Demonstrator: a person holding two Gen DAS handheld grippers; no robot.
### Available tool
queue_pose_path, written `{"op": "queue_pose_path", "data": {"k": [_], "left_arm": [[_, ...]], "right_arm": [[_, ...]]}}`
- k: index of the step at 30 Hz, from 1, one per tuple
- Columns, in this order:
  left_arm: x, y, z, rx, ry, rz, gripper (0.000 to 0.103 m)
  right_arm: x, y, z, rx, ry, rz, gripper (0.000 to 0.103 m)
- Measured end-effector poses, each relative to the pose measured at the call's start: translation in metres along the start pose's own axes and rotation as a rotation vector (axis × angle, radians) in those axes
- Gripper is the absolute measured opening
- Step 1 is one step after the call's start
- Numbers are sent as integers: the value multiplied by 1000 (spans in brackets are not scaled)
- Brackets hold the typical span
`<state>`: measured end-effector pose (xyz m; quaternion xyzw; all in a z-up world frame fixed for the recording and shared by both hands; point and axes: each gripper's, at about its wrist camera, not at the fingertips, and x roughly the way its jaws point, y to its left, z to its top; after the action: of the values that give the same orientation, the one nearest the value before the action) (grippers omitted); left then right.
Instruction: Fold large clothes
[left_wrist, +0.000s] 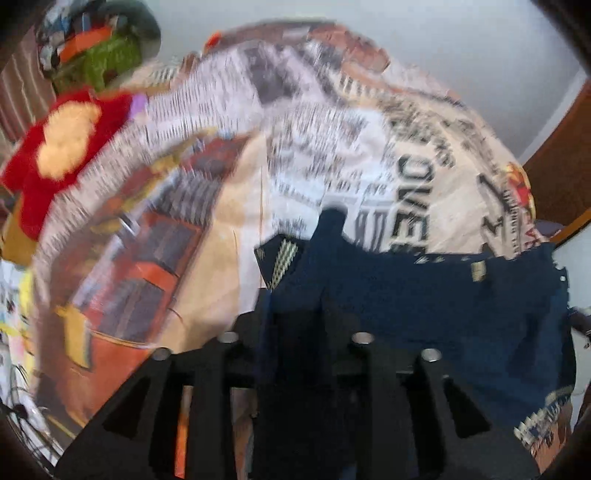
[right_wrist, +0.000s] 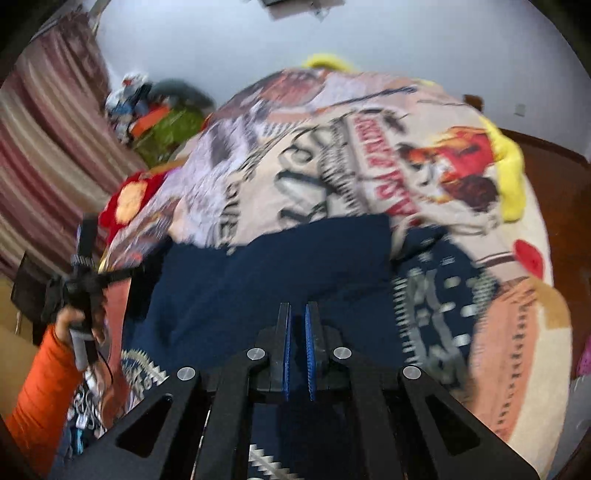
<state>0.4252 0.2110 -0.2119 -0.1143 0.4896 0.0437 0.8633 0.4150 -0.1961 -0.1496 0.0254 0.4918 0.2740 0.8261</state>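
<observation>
Navy garment (right_wrist: 258, 266) lies spread on a bed over a printed blanket (right_wrist: 332, 155), still mostly flat, so folding looks barely begun. Right gripper (right_wrist: 297, 332) hovers over it with jaws pressed together, holding nothing. Left gripper (left_wrist: 295, 325) has navy cloth draped between its fingers; whether it pinches is unclear. Red plush toy (left_wrist: 59, 147) and a clutter pile (right_wrist: 159, 122) crowd the far left.

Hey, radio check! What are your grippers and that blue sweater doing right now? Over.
Right hand-held gripper shut, empty, above navy sweater. Left hand-held gripper draped in the navy fabric, grip unclear. Sweater spread on printed blanket. Nothing blocking.
</observation>
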Motion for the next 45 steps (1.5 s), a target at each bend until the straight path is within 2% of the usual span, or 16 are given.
{"op": "queue_pose_path", "data": {"k": [1, 4, 8, 12, 14, 16, 19, 22, 24, 28, 30, 33, 36, 38, 41, 45], "left_arm": [[-13, -2, -1, 16, -35, 0, 44], [-35, -12, -7, 62, -66, -36, 47], [-47, -39, -29, 140, -26, -155, 50], [-32, -79, -62, 221, 75, -254, 53], [-22, -94, -81, 272, 100, -232, 54], [-15, -100, -98, 284, 55, -170, 59], [-22, -88, -102, 226, 44, -174, 62], [-33, -72, -101, 183, 55, -155, 62], [-44, -63, -100, 177, 29, -114, 62], [-69, -38, -109, 111, -23, -91, 62], [-77, -25, -117, 65, -36, -86, 63], [-78, -8, -133, -10, -25, -89, 65], [-69, 7, -153, -120, 38, -142, 65], [-62, 14, -165, -193, 87, -200, 65], [-51, 18, -178, -286, 134, -283, 65], [-38, 20, -184, -419, 181, -429, 65]], "right_arm": [[5, 7, -3, -17, 15, 10, 4], [29, 26, -14, -92, 93, -13, 3], [63, 36, -33, -225, 173, -134, 3], [60, 33, -35, -221, 177, -151, 3], [53, 32, -33, -194, 182, -164, 3], [47, 34, -34, -182, 189, -184, 3], [36, 42, -33, -187, 192, -212, 3], [18, 62, -34, -204, 166, -174, 4], [9, 79, -33, -224, 144, -146, 4], [6, 116, -33, -253, 109, -88, 4], [15, 131, -39, -254, 125, -65, 4], [46, 144, -55, -264, 204, -75, 4], [64, 147, -68, -284, 215, -129, 3], [61, 148, -73, -292, 187, -136, 4], [58, 145, -74, -301, 193, -136, 3], [55, 145, -71, -288, 207, -141, 4]]}}
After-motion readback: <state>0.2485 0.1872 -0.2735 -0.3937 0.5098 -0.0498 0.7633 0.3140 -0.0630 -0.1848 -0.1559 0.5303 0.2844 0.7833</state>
